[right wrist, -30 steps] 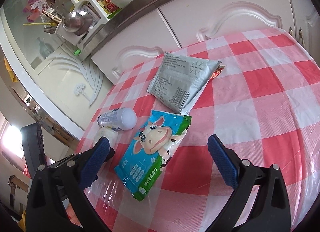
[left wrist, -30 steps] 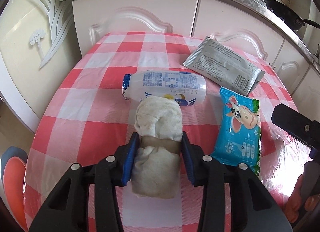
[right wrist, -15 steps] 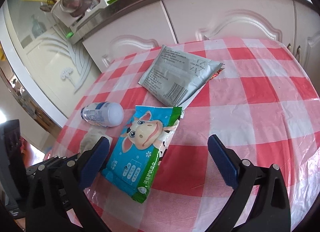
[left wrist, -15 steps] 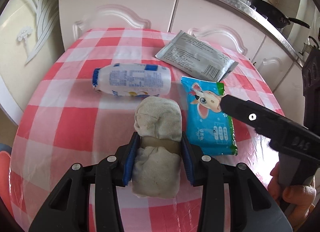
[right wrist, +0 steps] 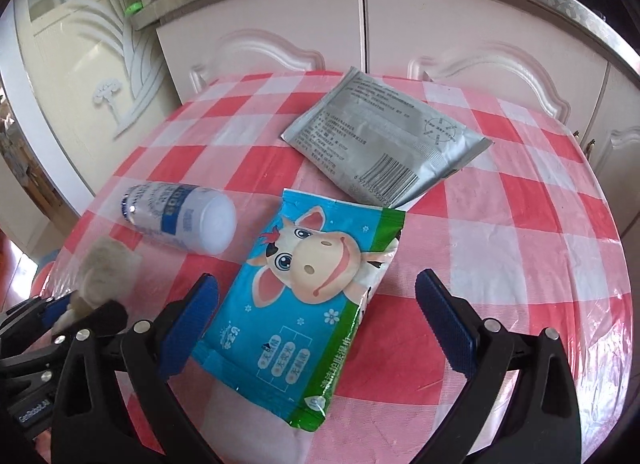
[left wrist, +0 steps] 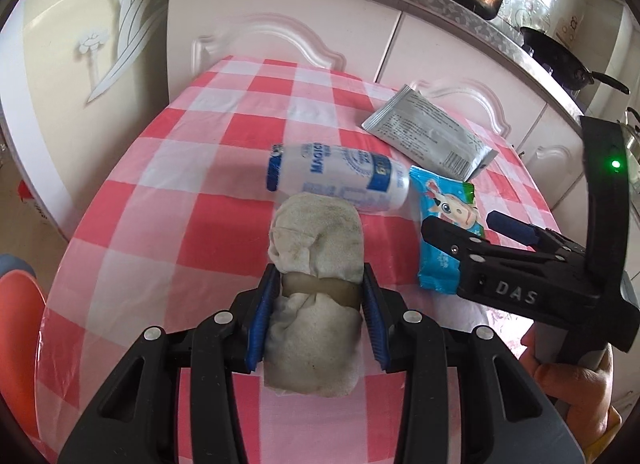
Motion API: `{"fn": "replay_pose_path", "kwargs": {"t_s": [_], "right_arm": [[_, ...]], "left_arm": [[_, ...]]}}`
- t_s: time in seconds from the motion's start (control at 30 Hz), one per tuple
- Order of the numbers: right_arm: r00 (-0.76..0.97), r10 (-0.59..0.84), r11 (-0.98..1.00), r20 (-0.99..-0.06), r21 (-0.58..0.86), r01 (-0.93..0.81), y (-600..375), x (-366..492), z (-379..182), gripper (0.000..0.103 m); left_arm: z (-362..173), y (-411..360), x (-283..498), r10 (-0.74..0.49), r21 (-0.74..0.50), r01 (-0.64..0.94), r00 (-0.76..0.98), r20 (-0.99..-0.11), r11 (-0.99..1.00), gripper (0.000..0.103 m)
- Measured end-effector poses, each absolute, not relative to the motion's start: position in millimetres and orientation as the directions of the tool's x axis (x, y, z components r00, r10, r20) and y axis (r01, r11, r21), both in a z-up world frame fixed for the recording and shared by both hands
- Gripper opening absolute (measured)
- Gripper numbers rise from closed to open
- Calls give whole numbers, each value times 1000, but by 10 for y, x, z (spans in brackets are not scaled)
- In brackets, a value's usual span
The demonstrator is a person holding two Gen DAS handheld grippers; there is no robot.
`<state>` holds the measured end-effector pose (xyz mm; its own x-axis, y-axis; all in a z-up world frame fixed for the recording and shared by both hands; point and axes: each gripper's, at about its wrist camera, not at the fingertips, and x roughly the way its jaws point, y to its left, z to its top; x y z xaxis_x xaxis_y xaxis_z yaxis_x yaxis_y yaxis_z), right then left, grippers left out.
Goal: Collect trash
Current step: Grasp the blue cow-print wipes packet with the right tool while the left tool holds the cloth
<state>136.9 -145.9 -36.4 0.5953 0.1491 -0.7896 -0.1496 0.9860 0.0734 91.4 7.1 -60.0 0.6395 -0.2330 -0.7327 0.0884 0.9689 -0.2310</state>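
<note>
Trash remains on the tabletop (right wrist: 540, 256): blue wet-wipe pack (right wrist: 316, 288), grey sachet (right wrist: 384, 140), white bottle (left wrist: 340, 178). Left gripper (left wrist: 318, 316) clamps a banded rag bundle (left wrist: 316, 284); right gripper (right wrist: 316, 320) stands wide over the pack, ungrasped. Nothing visibly binned.

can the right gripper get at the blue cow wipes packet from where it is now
Probably yes. The right gripper is open, its jaws straddling the blue wipes packet, which lies flat on the table with nothing on top. The milk bottle lies clear to its left.
</note>
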Motion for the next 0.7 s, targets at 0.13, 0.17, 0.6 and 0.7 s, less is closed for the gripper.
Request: {"fn": "replay_pose_path", "kwargs": {"t_s": [0.13, 0.17, 0.6, 0.7], "right_arm": [[575, 143, 987, -806, 72, -144, -1466, 1404, -390, 99], [570, 144, 987, -809, 73, -145, -1468, 1412, -396, 98], [583, 113, 982, -804, 2, -188, -1487, 1296, -371, 59], [586, 133, 983, -799, 30, -182, -1555, 1252, -358, 55]], "left_arm": [[-631, 158, 924, -240, -254, 73, 638, -731, 965, 42], [-637, 183, 928, -244, -260, 70, 637, -731, 963, 42], [-680, 317, 886, -288, -316, 73, 634, -717, 946, 42], [-675, 348, 851, -301, -327, 80, 636, -710, 942, 42]]}}
